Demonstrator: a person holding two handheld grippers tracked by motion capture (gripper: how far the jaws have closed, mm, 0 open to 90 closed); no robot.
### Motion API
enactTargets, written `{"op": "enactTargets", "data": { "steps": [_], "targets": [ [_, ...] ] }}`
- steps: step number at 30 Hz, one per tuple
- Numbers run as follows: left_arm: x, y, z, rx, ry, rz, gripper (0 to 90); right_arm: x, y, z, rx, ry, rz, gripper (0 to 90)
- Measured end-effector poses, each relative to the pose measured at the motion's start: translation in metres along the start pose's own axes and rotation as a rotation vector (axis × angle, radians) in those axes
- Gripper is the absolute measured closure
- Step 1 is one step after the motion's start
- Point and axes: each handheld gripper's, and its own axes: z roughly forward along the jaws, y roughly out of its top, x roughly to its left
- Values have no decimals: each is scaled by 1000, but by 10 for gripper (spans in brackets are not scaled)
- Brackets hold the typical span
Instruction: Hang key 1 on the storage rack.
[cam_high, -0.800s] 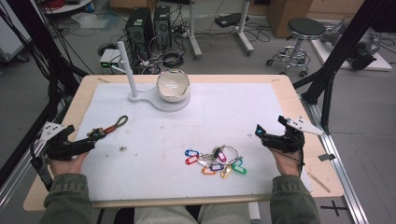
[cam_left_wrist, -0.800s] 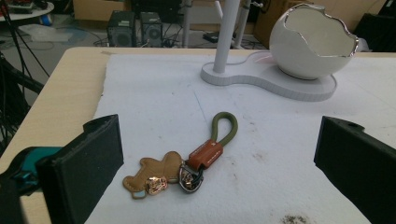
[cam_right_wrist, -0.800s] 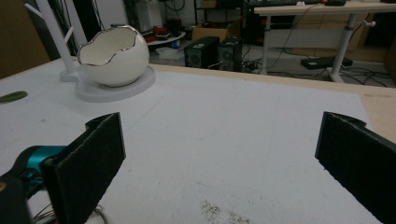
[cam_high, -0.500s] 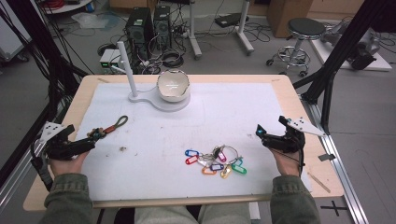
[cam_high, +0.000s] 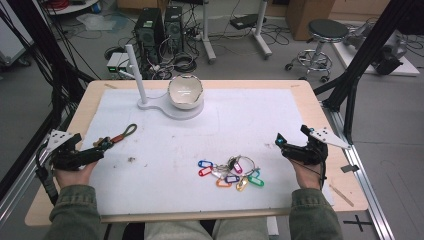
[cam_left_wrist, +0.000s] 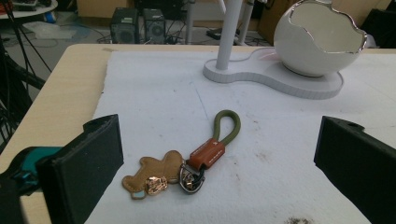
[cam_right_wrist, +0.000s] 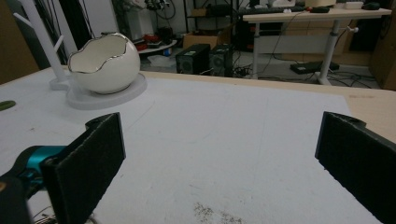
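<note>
Green-looped keychain flat on the white mat, just ahead of the left gripper, untouched; charm detail too small to read from the high view. Left gripper wide open, empty, jaw tips cut off at the frame's bottom edge. Right gripper likewise wide open, holding nothing, near the bunch of coloured key tags. Farther back, eggshell-shaped bowl on its white stand, post top cropped in both gripper views.

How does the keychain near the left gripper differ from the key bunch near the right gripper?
The keychain is a single piece: an olive cord loop, an orange-brown sleeve and a tan charm. The key bunch is a cluster of many bright plastic tags on metal rings. The keychain lies stretched out; the key bunch lies fanned out. Both rest untouched on the white mat.
</note>
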Motion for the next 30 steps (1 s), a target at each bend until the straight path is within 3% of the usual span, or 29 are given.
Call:
{"op": "enactTargets", "data": {
  "steps": [5, 12, 17, 30],
  "targets": [
    [-1, 1, 2, 10, 26, 10, 17, 0, 0, 0, -5, 0, -4, 6],
    [-2, 7, 7, 19, 21, 13, 17, 2, -1, 1, 2, 2, -13, 6],
    [-4, 12, 11, 28, 3, 2, 17, 1, -1, 2, 3, -6, -9, 7],
    [-22, 30, 22, 75, -68, 71, 16, 4, -1, 3, 11, 8, -20, 7]
  ]
}}
